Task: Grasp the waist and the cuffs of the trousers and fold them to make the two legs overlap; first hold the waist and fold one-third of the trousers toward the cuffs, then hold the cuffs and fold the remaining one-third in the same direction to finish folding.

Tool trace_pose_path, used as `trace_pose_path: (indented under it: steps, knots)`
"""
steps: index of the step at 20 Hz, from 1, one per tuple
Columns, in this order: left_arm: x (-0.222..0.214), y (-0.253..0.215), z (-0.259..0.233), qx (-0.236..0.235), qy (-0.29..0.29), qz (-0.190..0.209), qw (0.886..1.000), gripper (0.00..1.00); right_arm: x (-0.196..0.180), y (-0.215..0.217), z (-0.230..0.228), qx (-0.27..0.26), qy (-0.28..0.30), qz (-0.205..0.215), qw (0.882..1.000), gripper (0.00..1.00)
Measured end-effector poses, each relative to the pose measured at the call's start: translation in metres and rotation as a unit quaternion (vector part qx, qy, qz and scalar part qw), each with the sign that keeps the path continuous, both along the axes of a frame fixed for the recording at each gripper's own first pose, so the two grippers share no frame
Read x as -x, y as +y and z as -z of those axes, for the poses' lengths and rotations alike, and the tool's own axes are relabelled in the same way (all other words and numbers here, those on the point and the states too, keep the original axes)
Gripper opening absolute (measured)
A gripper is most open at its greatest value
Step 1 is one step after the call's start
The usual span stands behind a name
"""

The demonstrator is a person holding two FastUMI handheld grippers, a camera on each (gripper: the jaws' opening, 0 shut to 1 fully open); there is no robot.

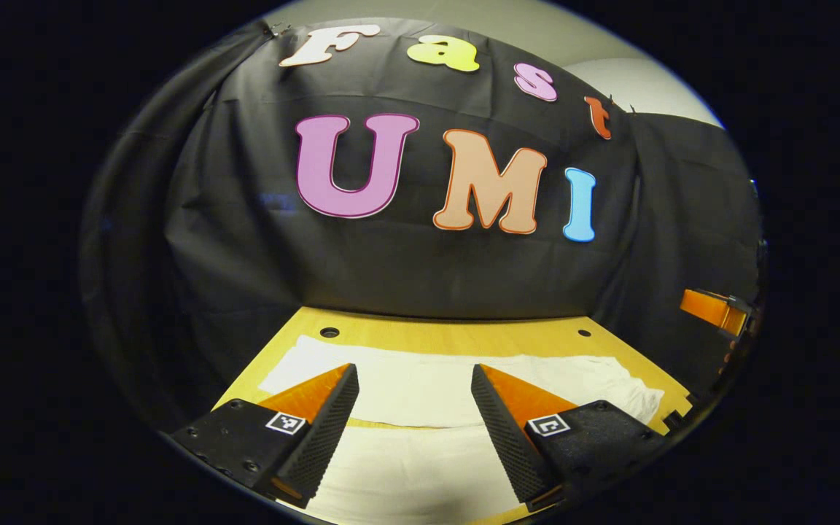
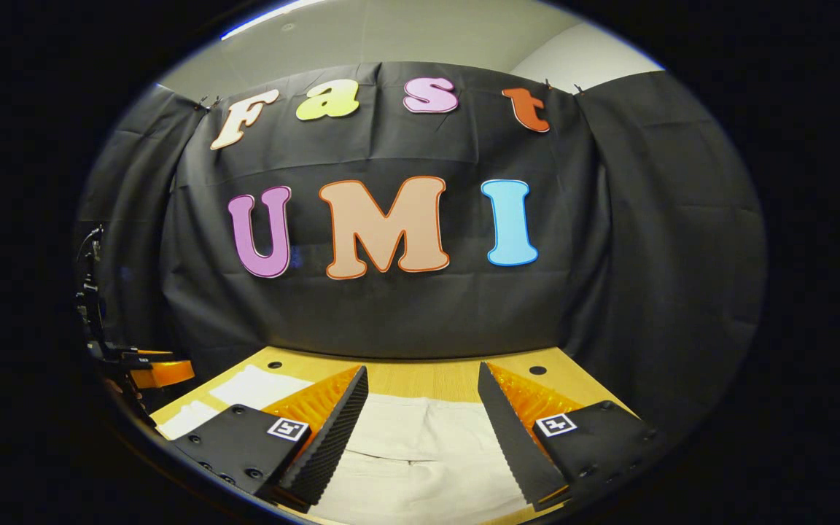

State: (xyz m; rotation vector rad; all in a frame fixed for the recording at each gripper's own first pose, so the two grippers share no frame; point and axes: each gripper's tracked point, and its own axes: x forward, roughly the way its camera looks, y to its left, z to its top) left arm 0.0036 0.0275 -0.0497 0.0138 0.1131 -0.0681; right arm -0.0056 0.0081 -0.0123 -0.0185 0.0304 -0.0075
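Trousers [image 1: 420, 394] are lying flat on the wooden table [image 1: 456, 337], spreading beneath and ahead of both claws. Left gripper [image 1: 414, 423] and right gripper [image 2: 421, 426] are hovering above the cloth, jaws spread and pinching nothing, probably lining up a grasp.

A recording booth: black cloth wall [image 2: 420, 313] hung behind a drilled wooden table [image 1: 456, 337], beneath a plain ceiling [image 2: 420, 36].

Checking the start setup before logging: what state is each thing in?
Trousers: spread flat on the table, not gripped.
Left gripper: open, above the trousers, holding nothing.
Right gripper: open, above the trousers, holding nothing.
Table: partly covered by the trousers.
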Motion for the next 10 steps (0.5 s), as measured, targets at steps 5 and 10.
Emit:
trace_pose_path:
  steps: [5,10]
  knots:
    - [0.013,0.027,0.053,-0.058,0.084,0.05,0.994,0.95,0.007,0.0,0.008,0.005,0.011,0.012,1.0,0.97]
    - [0.041,0.047,0.111,-0.128,0.182,0.135,0.966,0.94,0.016,-0.006,0.016,0.025,0.023,0.035,0.999,0.97]
